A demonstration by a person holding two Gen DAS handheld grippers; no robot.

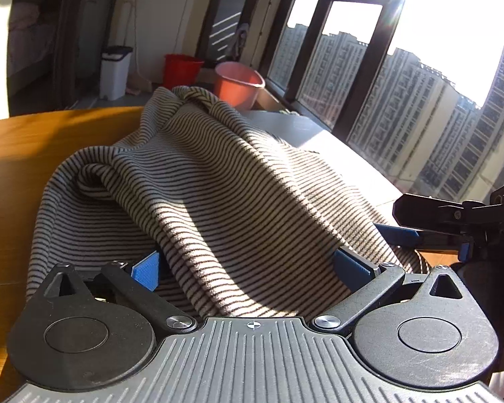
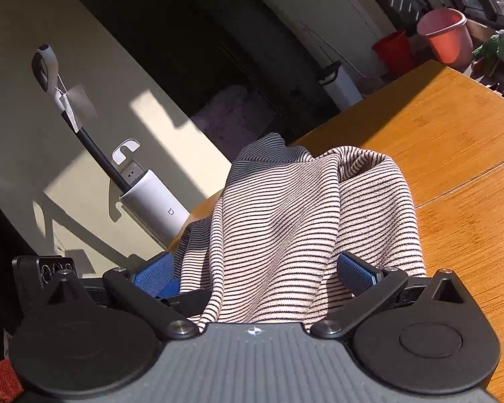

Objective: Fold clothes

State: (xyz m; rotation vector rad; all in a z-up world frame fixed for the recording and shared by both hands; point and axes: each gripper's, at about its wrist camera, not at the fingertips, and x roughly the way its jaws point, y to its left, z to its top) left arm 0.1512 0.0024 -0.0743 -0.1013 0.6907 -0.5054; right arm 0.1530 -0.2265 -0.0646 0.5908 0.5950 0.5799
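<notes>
You look across a sunlit wooden tabletop [image 1: 50,141] toward a tall dark-framed window [image 1: 379,77] showing apartment towers [image 1: 430,124] outside. Beyond the tabletop's far edge stand a pink bucket [image 1: 240,82], a red bucket [image 1: 181,69] and a white pedal bin [image 1: 116,70], near a dark-framed door [image 1: 228,20]. On your other side, a white stick vacuum [image 2: 151,198] leans against a pale wall [image 2: 50,154] streaked with sunlight.
</notes>
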